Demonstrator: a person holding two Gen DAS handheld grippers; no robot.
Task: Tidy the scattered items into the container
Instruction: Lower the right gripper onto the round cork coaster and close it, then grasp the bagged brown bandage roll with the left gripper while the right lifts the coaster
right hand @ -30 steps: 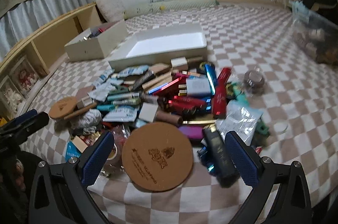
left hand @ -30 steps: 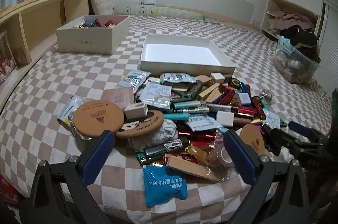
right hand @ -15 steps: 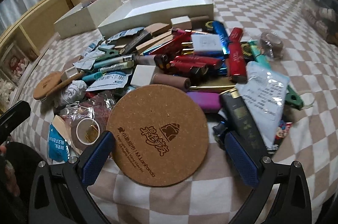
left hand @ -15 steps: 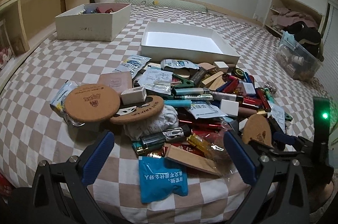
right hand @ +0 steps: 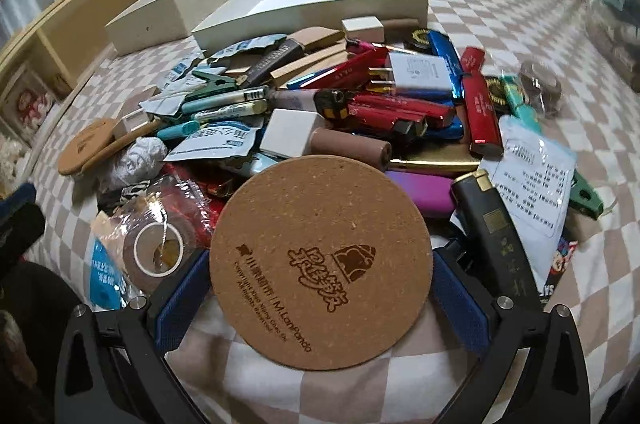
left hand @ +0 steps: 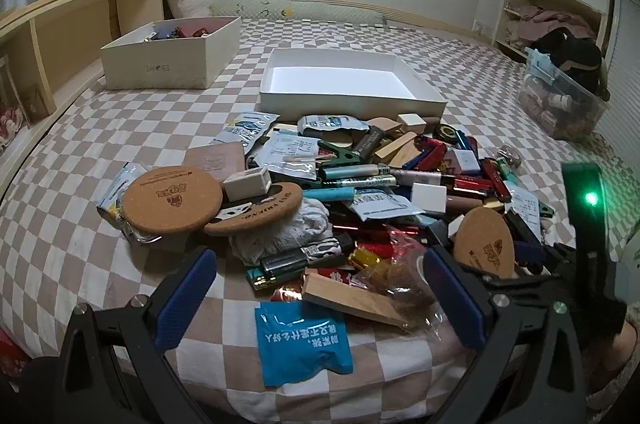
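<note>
The right tongs [right hand: 320, 298] stand wide apart with a round cork coaster [right hand: 320, 260] lying between the two blue pads; whether the pads touch its rim cannot be told, and it rests tilted on the near edge of the heap. In the right wrist view a roll of tape in clear wrap [right hand: 158, 250] sits at 9 o'clock of the coaster, a black lighter [right hand: 496, 236] at 3 o'clock, a purple case [right hand: 420, 189] and a brown cylinder [right hand: 352, 147] at 12 to 1 o'clock, and a white charger plug [right hand: 416, 73] lies farther up among red and blue bars. The left tongs [left hand: 320, 296] are also spread wide and hold nothing, poised over the near end of the pile above a blue sachet [left hand: 302, 342] and a wooden block [left hand: 352, 298]. The scattered items lie heaped on a checked bed [left hand: 72, 151]. At 12 o'clock beyond the heap stands the shallow white tray [left hand: 348, 101], with nothing visible inside it, its near wall just beside the farthest items. At 10 o'clock a deeper cream box [left hand: 160, 69] holds some small things. In the left wrist view two more cork coasters [left hand: 172, 199] overlap at the left of the pile, a white cube [left hand: 246, 181] resting on them, and the right tool's body with a green light [left hand: 590, 199] shows at 3 o'clock. A clear bin [left hand: 560, 103] sits far right on the bed.
</note>
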